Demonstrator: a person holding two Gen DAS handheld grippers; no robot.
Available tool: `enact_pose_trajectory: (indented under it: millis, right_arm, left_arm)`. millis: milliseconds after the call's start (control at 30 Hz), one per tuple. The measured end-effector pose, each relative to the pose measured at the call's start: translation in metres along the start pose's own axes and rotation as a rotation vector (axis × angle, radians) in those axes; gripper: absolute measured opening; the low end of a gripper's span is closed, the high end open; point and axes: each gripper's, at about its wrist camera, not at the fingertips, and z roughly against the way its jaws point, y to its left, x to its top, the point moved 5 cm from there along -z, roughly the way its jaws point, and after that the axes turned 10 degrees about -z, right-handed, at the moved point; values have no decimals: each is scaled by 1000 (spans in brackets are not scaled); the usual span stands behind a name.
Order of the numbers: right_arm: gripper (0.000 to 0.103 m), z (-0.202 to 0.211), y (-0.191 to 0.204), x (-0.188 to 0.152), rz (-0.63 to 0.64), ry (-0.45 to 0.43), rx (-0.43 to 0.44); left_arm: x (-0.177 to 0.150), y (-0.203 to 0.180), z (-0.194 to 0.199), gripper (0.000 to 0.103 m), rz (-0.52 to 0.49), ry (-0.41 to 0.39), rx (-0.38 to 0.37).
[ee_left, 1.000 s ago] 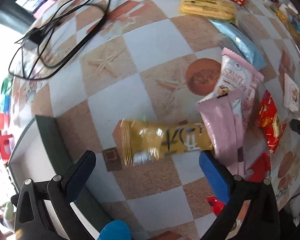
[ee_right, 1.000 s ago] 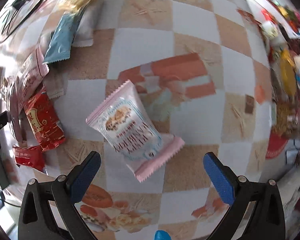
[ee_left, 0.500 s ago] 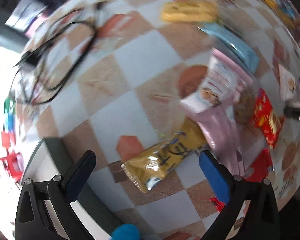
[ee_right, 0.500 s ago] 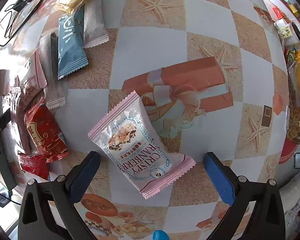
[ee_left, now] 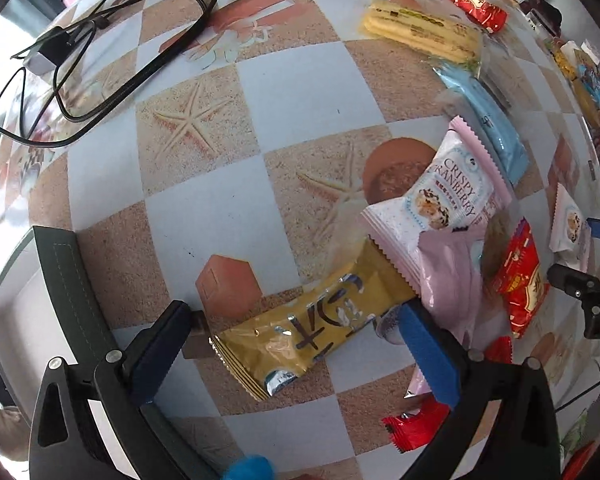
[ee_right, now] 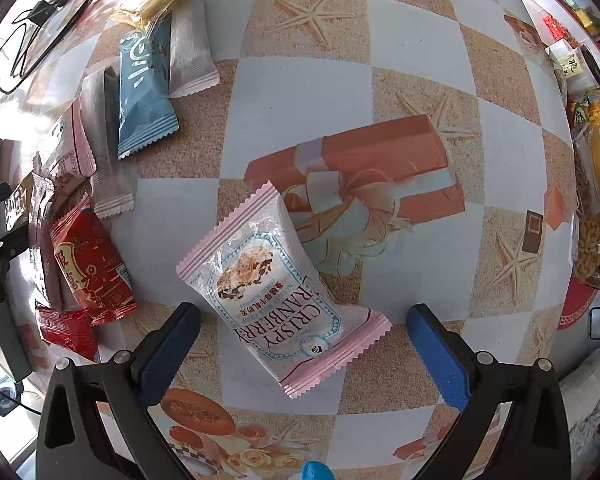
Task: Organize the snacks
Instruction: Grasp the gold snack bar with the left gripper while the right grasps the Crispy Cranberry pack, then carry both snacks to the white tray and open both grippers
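Left wrist view: the left gripper has its fingers spread wide around a gold foil snack bar lying flat on the checkered desk, likely lined up for a pick. Right wrist view: the right gripper, also spread and empty, straddles a pink-edged cranberry crisp packet; no container shows.

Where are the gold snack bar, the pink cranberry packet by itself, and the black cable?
gold snack bar point(ee_left: 320, 334), left wrist view, middle of the wrapper.
pink cranberry packet point(ee_right: 278, 300), right wrist view, printed front.
black cable point(ee_left: 140, 76), left wrist view, a straight run.
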Motion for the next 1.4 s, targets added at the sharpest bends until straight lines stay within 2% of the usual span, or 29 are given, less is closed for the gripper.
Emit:
enact_pose_trajectory:
  millis: [100, 167, 233, 300, 333, 400, 433, 467, 500, 533, 600, 700, 800, 1000, 1100, 1267, 1400]
  right_arm:
    - [103, -2, 4, -9, 4, -5, -2]
    - [103, -5, 7, -13, 9, 7, -7]
    - [103, -11, 10, -21, 2, 37, -15]
    - [102, -13, 13, -26, 4, 50, -22]
    - [100, -13, 14, -27, 13, 43, -26]
    - [94, -10, 18, -29, 37, 27, -24]
    - [88, -9, 20, -29, 44, 23, -24]
    - [84, -6, 21, -30, 51, 15, -23]
    - [72, -4, 22, -30, 54, 10, -22]
    - [60, 0, 22, -30, 57, 2, -19]
    - [54, 3, 24, -32, 62, 3, -15]
    - [54, 4, 23, -40, 43, 8, -3]
    - [54, 5, 21, -56, -1, 25, 47]
    - [54, 9, 19, -95, -64, 60, 114]
    - [54, 14, 21, -111, -78, 62, 134]
    - [54, 29, 34, -121, -79, 51, 164]
    - [54, 47, 54, -118, -25, 21, 166]
  left_arm:
    - [-32, 3, 0, 103, -6, 24, 5]
    - [-36, -1, -8, 102, -42, 31, 25]
    - [-36, -7, 0, 96, -90, 14, 28]
    - [-38, -14, 4, 83, -119, 9, 13]
    - [-39, -17, 5, 80, -120, 5, 4]
    - [-41, -21, 7, 65, -112, -3, -1]
    - [-43, -22, 10, 59, -101, -7, -5]
    - [-44, -22, 12, 45, -94, -9, -9]
    - [-45, -22, 14, 30, -84, -10, -13]
    - [-48, -22, 14, 25, -70, -6, -19]
    - [-53, -22, 14, 24, -41, 1, -17]
    - [-72, -14, 18, 24, 27, 14, -35]
    - [-88, -11, 24, 24, 73, 11, -72]
    - [-115, -16, 46, 24, 54, -12, -68]
    - [-117, -18, 57, 24, 68, -31, -71]
    - [-117, -23, 81, 24, 92, -78, -72]
    - [-125, -1, 98, 24, 115, -115, -69]
